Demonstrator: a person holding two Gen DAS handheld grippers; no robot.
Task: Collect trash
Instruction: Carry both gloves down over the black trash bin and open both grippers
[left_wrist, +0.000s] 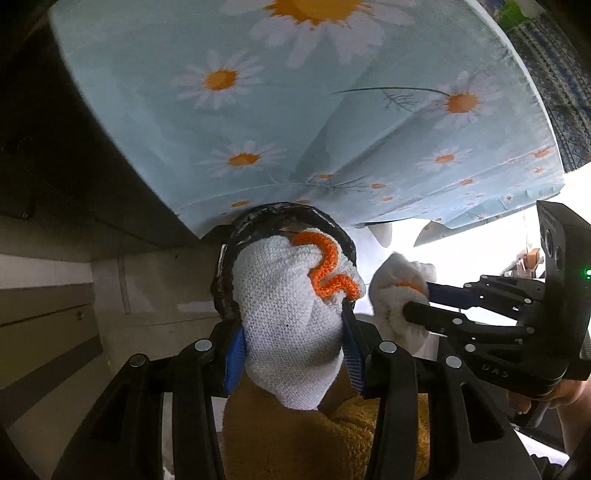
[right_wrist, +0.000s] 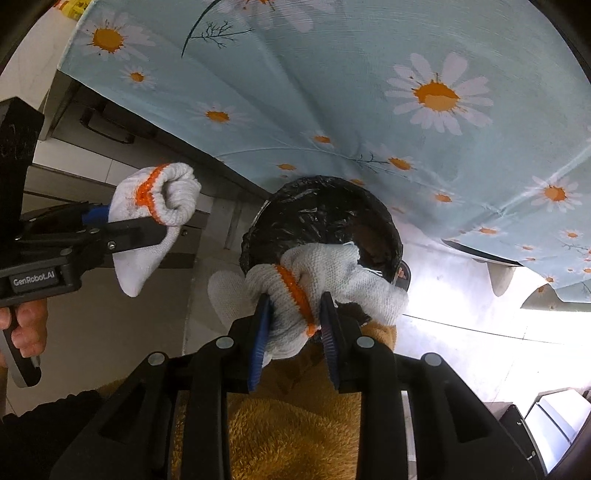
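Yellow fleece is filling the bottom of both wrist views, nearest the lens; what it is cannot be told.

Left gripper is being held clamped on a white knit glove with an orange cuff, blue pads pressed into both sides, no gap showing. Right gripper is likewise being kept closed on a second glove, pinched right at the orange cuff band, loose fingers trailing to the right.

Just beyond both sets of fingertips, a bin lined with a black bag is being approached. In the right view the second glove is hanging over its near rim; in the left view the bin is mostly being hidden behind the glove, only a dark rim arc showing. In the right view the left gripper is being seen off to the left of the bin, not over the mouth.

Beyond the bin, a daisy-print tablecloth is overhanging, its edge close above the far rim.

Judgement for a clean drop:
- Each glove should be centred over the opening before being released, left one especially.
- Trailing fingers are being risked on the rim; going lower first is advised.
- Tablecloth edge should be kept clear.
- Releasing one at a time is preferred.
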